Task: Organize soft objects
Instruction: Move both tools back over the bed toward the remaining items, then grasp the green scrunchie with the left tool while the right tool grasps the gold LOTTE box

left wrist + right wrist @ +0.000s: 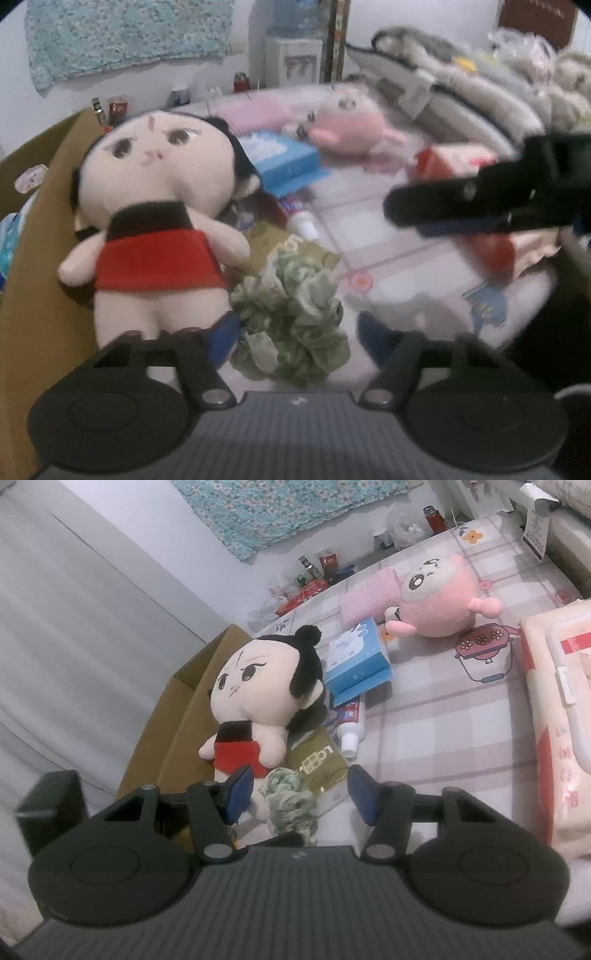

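Note:
A plush doll (155, 206) with black hair and a red dress leans against a cardboard box flap; it also shows in the right wrist view (255, 698). A green scrunchie (295, 325) lies just right of the doll's legs, between the open fingers of my left gripper (299, 336). My right gripper (301, 794) is open above the same scrunchie (291, 801). A pink plush animal (347, 125) lies farther back on the checked bed sheet, also in the right wrist view (439, 602). The right gripper appears from the side in the left wrist view (399, 210).
A cardboard box (181, 716) stands at the left. A blue tissue box (358, 661), a toothpaste tube (351, 723), a gold packet (317, 764) and a pink towel (369, 594) lie on the bed. A wet-wipes pack (554, 720) sits at right. Bedding is piled at back right (480, 85).

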Demonstrator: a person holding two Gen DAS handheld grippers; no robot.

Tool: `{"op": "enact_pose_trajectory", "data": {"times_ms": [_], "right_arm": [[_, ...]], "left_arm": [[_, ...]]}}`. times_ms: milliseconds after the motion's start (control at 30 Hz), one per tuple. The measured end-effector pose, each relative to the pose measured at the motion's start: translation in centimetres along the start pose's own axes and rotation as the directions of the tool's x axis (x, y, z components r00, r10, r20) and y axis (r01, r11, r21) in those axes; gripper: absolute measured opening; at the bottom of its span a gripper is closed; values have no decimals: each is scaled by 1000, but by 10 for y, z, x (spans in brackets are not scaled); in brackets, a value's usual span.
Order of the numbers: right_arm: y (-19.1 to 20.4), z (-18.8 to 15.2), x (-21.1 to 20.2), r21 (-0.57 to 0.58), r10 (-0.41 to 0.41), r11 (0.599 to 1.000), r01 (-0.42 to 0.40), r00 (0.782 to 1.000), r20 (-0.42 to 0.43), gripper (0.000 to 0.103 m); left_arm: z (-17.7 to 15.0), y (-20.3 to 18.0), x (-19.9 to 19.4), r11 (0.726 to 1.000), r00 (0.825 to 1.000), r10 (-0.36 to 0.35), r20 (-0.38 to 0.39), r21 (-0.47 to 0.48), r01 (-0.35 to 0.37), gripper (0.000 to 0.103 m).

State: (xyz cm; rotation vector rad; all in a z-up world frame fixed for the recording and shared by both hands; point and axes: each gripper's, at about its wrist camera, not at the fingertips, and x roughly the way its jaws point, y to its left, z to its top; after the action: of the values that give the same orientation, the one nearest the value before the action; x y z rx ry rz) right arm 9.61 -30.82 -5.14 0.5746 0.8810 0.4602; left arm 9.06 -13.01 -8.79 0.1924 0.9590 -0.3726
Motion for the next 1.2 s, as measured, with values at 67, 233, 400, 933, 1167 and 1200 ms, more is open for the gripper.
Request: {"op": "enact_pose_trajectory", "data": {"times_ms": [67, 233, 400, 933, 1167, 1200], "right_arm": [[-4, 4, 1, 2, 2, 1000, -2, 1000, -6, 56], [-14, 10, 9, -8, -12, 1000, 12, 999, -34, 57], [-7, 14, 28, -73, -42, 997, 36, 996, -78, 57], [28, 6, 114, -384, -231, 913, 135, 949, -216, 53], [10, -8, 73, -307, -291, 926, 219, 932, -215, 54], [7, -11, 65, -294, -297, 928, 229, 930, -214, 55]], "left_arm": [[-2, -4, 6, 999, 1000, 17, -9, 28, -17, 50], [-3, -1, 4, 998, 999, 41, -8, 44, -41, 16], [-11, 7, -15, 997, 997, 36, -73, 74, -30, 13], [-40, 10, -19, 980, 994, 69, -88, 193, -51, 37], [-35, 7, -12, 979, 994, 71, -80, 198, -54, 67], [-34, 7, -10, 980, 995, 64, -81, 192, -47, 67]]}}
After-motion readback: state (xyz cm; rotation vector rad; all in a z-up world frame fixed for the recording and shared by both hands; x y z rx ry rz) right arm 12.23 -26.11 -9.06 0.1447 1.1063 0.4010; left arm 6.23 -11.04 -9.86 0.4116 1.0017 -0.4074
